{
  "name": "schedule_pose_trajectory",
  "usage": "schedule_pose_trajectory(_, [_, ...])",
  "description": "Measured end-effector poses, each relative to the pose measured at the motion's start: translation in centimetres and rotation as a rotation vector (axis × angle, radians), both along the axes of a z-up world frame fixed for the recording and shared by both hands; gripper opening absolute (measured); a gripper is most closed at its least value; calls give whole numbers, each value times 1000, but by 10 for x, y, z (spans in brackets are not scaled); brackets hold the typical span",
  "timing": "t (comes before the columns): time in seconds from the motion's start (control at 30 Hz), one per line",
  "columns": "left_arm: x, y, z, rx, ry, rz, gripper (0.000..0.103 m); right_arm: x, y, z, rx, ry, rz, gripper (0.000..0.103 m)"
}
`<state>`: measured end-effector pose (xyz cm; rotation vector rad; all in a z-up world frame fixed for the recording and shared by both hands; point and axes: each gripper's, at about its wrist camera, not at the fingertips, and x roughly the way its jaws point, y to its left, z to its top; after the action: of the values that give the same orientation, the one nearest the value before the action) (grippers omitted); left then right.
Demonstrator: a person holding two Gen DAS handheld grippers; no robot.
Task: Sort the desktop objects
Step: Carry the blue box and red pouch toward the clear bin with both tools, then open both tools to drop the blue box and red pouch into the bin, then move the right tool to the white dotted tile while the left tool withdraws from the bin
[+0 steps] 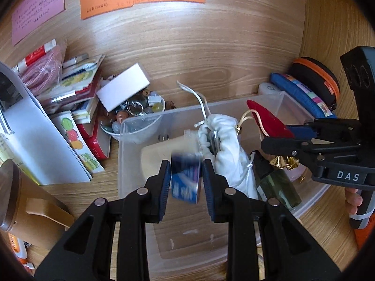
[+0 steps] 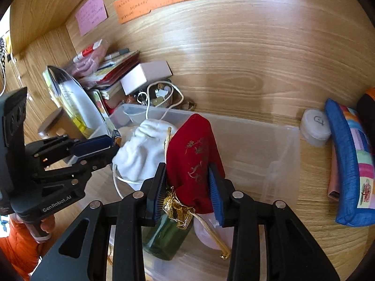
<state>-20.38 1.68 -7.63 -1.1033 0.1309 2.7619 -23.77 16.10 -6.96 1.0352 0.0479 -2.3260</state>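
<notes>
Both grippers pinching: left gripper [image 1: 185, 180] the blue packet [image 1: 185, 180], right gripper [image 2: 187, 187] the red pouch [image 2: 193, 161]; lowering steadily toward 12 o'clock into the clear bin [image 1: 131, 126].

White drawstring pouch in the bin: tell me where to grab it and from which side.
Grip the white drawstring pouch at its gathered neck, where the cord cinches the cloth into a narrow bunch the fingers could span. Come from above: the clear bin walls it in, the red pouch crowds its right, and the left gripper sits close on its left.
</notes>
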Motion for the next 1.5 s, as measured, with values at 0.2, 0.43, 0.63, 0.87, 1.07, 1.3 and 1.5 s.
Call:
schedule_pose_trajectory(0.2, [2, 1, -1, -19, 6, 1, 27, -1, -1, -2, 24, 7, -10, 35])
schedule_pose_trajectory(0.43, [2, 1, -2, -30, 6, 1, 27, 6, -10, -2, 68, 56, -11, 48])
schedule_pose_trajectory(0.63, [2, 0, 0, -32, 5, 5, 32, 7, 0, 6, 22, 68, -24, 55])
schedule_pose_trajectory(0.87, [3, -3, 10, -42, 19, 51, 49, 8, 0, 10, 19, 69, -35, 57])
schedule_pose_trajectory(1.07, [21, -1, 30, -70, 88, 75, 64, 19, 1, 26, 7, 83, -45, 62])
schedule_pose_trajectory(1.3, [54, 2, 60, -113, 182, 95, 81, 55, 7, 52, 6, 143, -54, 74])
schedule_pose_trajectory(1.5, [83, 3, 80, -109, 242, 118, 95, 87, 12, 73, 4, 209, -77, 77])
